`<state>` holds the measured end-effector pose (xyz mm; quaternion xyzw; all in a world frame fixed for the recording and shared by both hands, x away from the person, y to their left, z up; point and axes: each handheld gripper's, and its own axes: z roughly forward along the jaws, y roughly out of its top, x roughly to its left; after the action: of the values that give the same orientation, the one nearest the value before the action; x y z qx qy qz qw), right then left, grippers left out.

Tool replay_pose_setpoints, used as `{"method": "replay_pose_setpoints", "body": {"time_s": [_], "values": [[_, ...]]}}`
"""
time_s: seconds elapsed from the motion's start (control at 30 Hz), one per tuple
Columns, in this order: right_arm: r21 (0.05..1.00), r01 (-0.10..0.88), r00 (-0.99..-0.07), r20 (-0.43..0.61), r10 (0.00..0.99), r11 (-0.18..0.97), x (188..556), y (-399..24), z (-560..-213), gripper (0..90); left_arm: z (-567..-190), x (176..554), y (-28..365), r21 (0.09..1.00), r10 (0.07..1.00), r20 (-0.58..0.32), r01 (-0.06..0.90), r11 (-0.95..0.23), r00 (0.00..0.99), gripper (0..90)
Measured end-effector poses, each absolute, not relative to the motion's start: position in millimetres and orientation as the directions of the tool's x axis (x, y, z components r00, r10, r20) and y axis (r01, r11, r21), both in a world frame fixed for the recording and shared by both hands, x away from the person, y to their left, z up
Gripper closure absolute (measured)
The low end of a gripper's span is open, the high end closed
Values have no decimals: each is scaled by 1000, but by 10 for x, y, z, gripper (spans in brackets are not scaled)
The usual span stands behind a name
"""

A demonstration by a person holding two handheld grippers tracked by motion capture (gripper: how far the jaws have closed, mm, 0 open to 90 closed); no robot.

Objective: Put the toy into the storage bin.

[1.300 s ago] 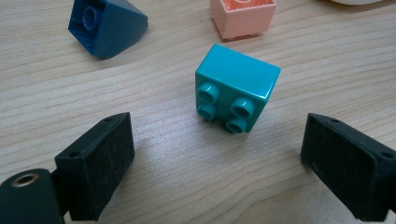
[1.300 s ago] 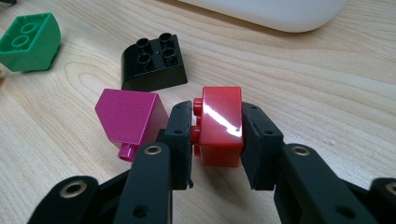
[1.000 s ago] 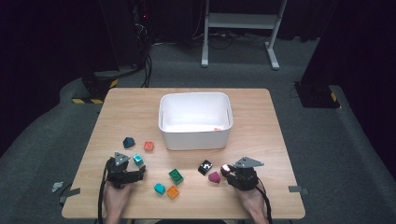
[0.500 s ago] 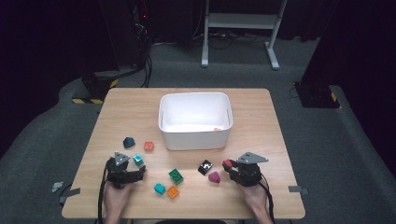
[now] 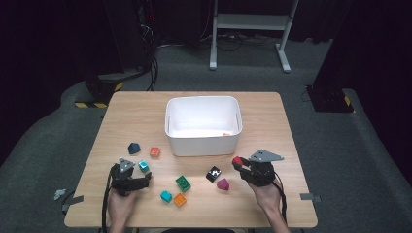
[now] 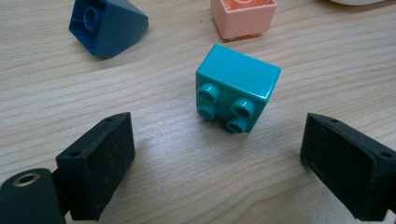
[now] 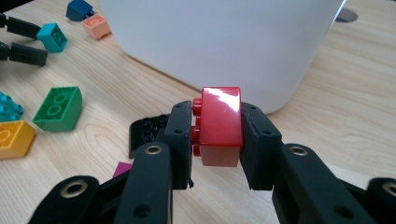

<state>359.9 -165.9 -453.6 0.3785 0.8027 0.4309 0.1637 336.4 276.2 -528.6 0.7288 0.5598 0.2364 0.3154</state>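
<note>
The right hand-held gripper (image 7: 217, 142) clamps a glossy red plastic building brick (image 7: 218, 126) between its pads, studs sideways, above the wooden desk (image 5: 291, 131) and just in front of the white plastic bin (image 5: 203, 125). The left hand-held gripper (image 6: 219, 163) rests on the desk with its jaws spread apart, and a teal plastic brick (image 6: 236, 88) lies on its side just beyond the fingertips, untouched.

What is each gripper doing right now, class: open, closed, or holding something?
Left gripper: open, jaws either side of the teal brick, not touching it.
Right gripper: shut on the red brick, near the white bin.
</note>
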Motion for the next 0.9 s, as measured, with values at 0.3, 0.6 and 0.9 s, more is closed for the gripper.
{"method": "replay_pose_setpoints", "body": {"time_s": [0.3, 0.6, 0.9], "values": [[834, 445, -661, 60, 748, 326, 3645, -1657, -4390, 675, -5286, 3364, 2762, 725, 965, -9, 667, -174, 261, 101], [848, 427, -662, 57, 747, 314, 3695, -1669, -4245, 675, -5286, 3364, 2762, 725, 965, -9, 667, -173, 261, 102], [859, 402, -669, 41, 742, 316, 3765, -1649, -4066, 675, -5286, 3363, 2762, 725, 965, -9, 667, -173, 260, 102]]}}
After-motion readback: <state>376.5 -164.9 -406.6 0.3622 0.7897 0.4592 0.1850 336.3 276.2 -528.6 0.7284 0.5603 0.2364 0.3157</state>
